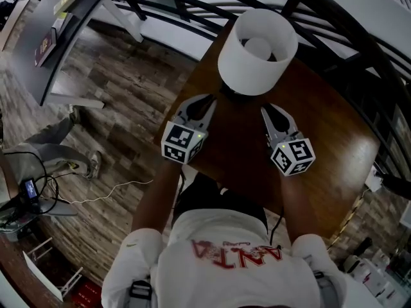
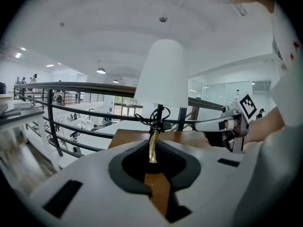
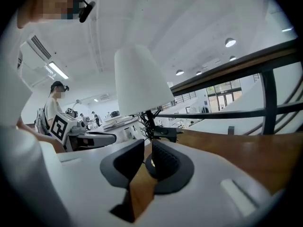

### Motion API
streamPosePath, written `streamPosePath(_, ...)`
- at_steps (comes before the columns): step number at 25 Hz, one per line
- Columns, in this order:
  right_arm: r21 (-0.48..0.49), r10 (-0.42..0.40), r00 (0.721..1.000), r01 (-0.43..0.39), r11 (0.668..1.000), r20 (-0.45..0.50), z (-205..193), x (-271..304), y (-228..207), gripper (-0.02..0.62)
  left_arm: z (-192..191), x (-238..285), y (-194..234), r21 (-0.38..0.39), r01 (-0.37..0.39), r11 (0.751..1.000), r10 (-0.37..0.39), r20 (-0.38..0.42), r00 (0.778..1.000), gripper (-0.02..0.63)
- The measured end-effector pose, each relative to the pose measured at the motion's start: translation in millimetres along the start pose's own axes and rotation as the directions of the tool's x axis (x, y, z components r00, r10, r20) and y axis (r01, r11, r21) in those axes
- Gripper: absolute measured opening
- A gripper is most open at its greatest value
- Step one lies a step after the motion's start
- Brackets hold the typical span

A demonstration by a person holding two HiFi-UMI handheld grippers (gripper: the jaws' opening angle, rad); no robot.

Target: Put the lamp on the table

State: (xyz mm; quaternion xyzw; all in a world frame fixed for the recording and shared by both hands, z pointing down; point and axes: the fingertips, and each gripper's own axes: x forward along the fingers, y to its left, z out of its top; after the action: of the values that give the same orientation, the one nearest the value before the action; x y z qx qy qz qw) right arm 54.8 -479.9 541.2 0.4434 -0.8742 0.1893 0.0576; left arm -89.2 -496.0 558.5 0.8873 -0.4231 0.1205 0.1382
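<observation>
The lamp (image 1: 257, 50) is set upright on the table (image 1: 321, 140), far side, so placement is judged done. The left gripper (image 1: 209, 100) and right gripper (image 1: 266, 111) are released, empty, just near of it.

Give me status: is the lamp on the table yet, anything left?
Done: the lamp stands upright on the table, with nothing holding it. In hand: nothing. The left gripper and the right gripper sit just short of the lamp's base, jaws slightly apart and empty. Left: probably only pulling both grippers clear.
</observation>
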Motion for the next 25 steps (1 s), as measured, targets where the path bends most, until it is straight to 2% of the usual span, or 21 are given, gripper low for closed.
streamPosePath(3,0.037,-0.003,1.000,0.003,0.999,0.013,12.4,-20.8,10.0,0.051,19.5,-22.0,-12.6,-0.008,-0.023,1.000,0.023,0.014,1.000,0.040)
streamPosePath(6,0.066,-0.004,0.999,0.001,0.998,0.042,29.8,-45.0,19.3,0.044,37.4,-36.7,-33.5,-0.009,-0.013,1.000,0.013,0.025,1.000,0.040)
streamPosePath(11,0.005,-0.011,0.998,0.011,1.000,0.060,54.3,-76.1,36.7,0.031,70.9,-61.6,-58.2,-0.014,-0.014,1.000,0.014,0.070,0.997,0.038)
streamPosePath(15,-0.036,-0.028,0.995,0.031,0.999,0.092,83.0,-103.7,45.1,0.025,108.6,-78.2,-83.0,0.061,-0.038,0.997,0.032,0.101,0.994,0.038)
streamPosePath(19,-0.055,-0.043,0.992,0.050,0.997,0.119,107.6,-132.8,58.4,0.020,132.0,-95.1,-111.3,0.039,-0.008,0.999,0.002,0.136,0.991,0.038)
streamPosePath(25,-0.076,-0.054,0.985,0.067,0.995,0.167,136.7,-179.4,73.2,0.003,159.5,-121.1,-160.2,0.073,0.034,0.997,-0.046,0.172,0.984,0.017)
